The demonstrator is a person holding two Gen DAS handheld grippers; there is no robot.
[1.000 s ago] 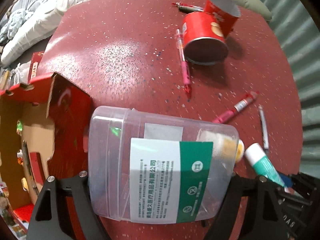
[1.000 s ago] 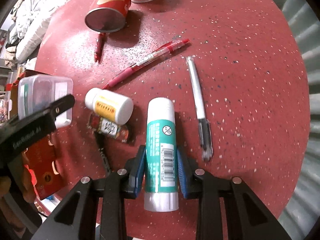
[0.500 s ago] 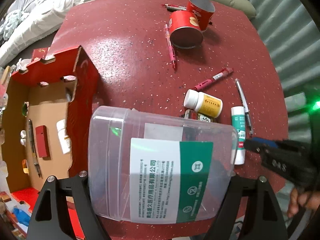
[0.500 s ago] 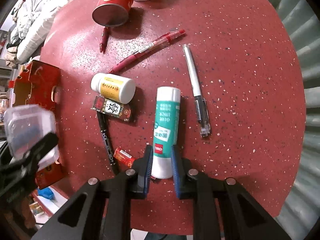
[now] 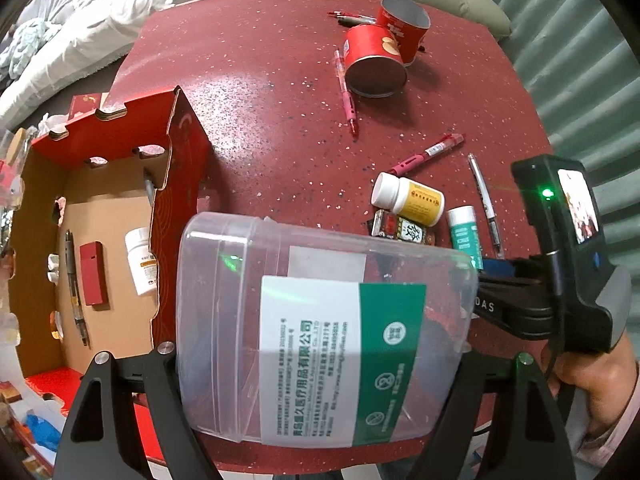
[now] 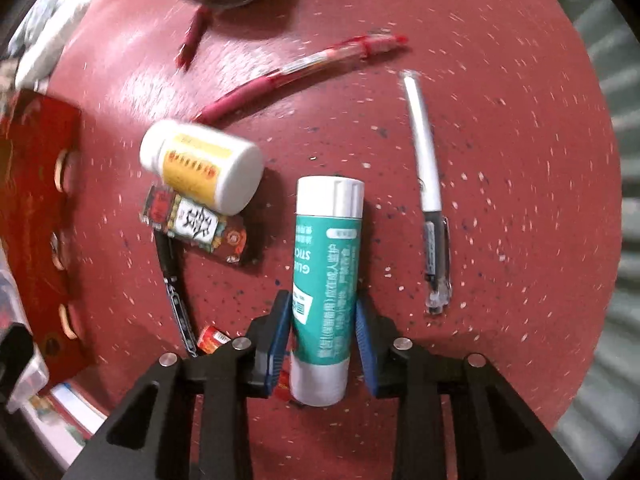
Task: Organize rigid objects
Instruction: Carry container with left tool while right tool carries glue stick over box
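My left gripper (image 5: 324,364) is shut on a clear plastic container (image 5: 312,332) with a white and green label, held above the red table (image 5: 260,80) beside an open red cardboard box (image 5: 180,184). A teal and white glue stick (image 6: 326,248) lies on the table between the blue pads of my right gripper (image 6: 322,332). Those jaws are opening, and the pads still touch the stick's sides. In the left wrist view the glue stick (image 5: 464,232) and the right gripper (image 5: 494,268) show at the right, with a hand behind.
A white and yellow pill bottle (image 6: 200,164) rests on a patterned packet (image 6: 196,226) left of the stick. A silver pen (image 6: 424,168), a red pen (image 6: 304,68) and a black pen (image 6: 176,296) lie around. Two red cups (image 5: 376,60) sit far back. The box holds a pen, a red block and a bottle.
The left gripper carried the container up and toward the box, then held still. The right gripper dropped lower along the glue stick, which now sits deeper between its pads.
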